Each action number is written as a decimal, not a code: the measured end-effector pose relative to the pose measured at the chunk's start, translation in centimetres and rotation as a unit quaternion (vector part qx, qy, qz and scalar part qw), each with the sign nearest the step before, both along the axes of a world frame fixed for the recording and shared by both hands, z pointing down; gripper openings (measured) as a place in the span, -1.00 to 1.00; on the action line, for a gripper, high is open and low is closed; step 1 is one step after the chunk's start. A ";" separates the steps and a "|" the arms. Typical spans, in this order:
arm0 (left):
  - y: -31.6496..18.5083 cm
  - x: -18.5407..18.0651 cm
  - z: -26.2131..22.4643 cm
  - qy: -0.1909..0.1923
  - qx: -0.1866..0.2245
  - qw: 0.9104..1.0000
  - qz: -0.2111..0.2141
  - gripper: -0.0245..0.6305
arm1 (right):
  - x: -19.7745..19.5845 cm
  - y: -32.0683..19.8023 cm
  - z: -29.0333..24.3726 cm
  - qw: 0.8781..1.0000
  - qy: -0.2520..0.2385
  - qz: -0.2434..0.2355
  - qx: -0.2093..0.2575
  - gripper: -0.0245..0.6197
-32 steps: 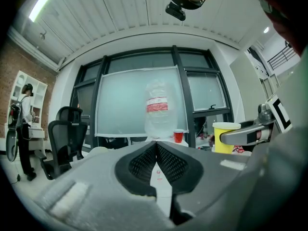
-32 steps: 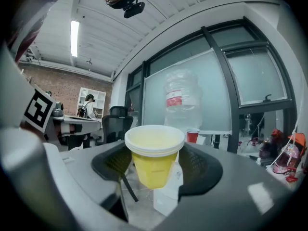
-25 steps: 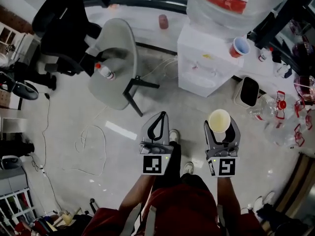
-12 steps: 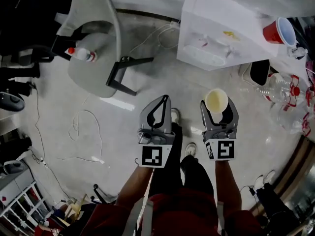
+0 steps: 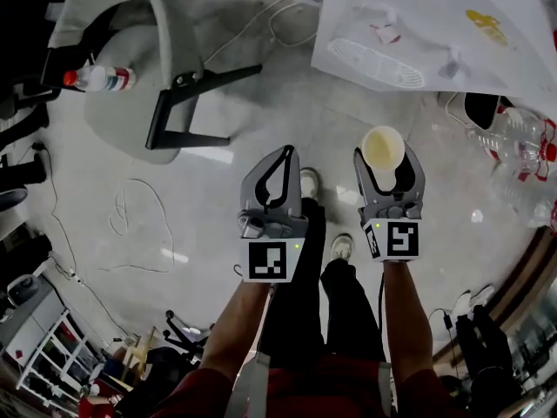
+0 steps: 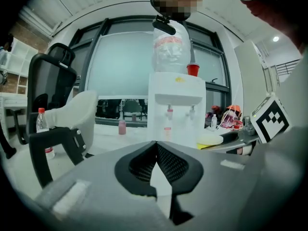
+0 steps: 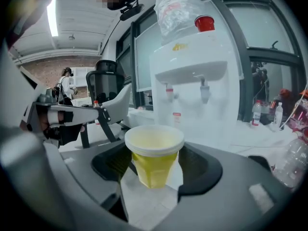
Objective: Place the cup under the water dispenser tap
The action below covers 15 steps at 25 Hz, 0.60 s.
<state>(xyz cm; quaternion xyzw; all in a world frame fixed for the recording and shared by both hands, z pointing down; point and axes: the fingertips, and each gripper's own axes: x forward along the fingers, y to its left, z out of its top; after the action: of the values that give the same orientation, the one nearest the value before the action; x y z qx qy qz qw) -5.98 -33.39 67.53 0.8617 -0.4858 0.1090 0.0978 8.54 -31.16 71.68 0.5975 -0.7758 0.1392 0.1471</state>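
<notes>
Right gripper: your right gripper (image 5: 387, 155) is grasping the cup (image 7: 154, 153), its jaws spread wide on either side of the lower wall. Gripping low leaves the white rim clear, which should suit a spout coming in from above.
Cup: yellow and see-through, upright, mouth up, carried in the air over the floor (image 5: 218, 198) and well short of the water dispenser (image 7: 192, 81). It rests on no surface yet. Held level like this, it can go down flat.
Left gripper: your left gripper (image 5: 284, 159) is clenched, its tips together with nothing between them. It rides beside the right one, probably kept out of the way because the job needs one hand.
Taps: two taps (image 7: 204, 91) hang under the front ledge of the dispenser, side by side. The cup's rim sits below them in the right gripper view, so the approach looks low enough to slide in under.
Drip grille: the drip grille (image 5: 379, 64) lies at the front edge of the dispenser's recess. It is my guess for where the cup belongs.
Red cup: a red cup (image 7: 204, 23) stands on the dispenser's top near its right edge, beside the water jug (image 7: 175, 8), and is no part of this job.
Stage: carrying, judged from the gap ahead.
Risk: squeeze harder and the thin wall could buckle.
</notes>
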 end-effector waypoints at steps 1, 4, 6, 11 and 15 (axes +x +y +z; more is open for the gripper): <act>0.0 0.0 0.9 0.004 -0.007 1.000 -0.002 -0.93 | -0.1 -0.1 1.0 1.000 -0.002 0.001 -0.006 0.00; 0.4 -0.1 3.3 -0.002 -0.027 1.000 0.004 -0.93 | -0.2 -0.2 3.5 1.000 -0.004 0.004 -0.021 0.00; 0.5 -0.2 4.5 -0.001 -0.035 0.999 0.002 -0.93 | -0.3 -0.6 4.7 1.000 0.000 0.002 -0.028 0.00; 0.1 -0.2 6.3 0.008 -0.052 0.999 -0.004 -0.93 | -0.3 -2.5 6.2 1.000 -0.001 0.008 -0.030 0.01; -0.6 -0.7 6.9 0.014 -0.060 0.998 -0.013 -0.93 | 0.0 -5.0 5.8 1.000 0.004 0.011 -0.016 0.01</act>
<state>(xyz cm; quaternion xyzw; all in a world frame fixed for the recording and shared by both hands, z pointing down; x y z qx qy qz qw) -6.65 -34.04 74.44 0.8492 -0.4882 0.1246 0.1579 8.57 -36.15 77.51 0.6045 -0.7662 0.1505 0.1578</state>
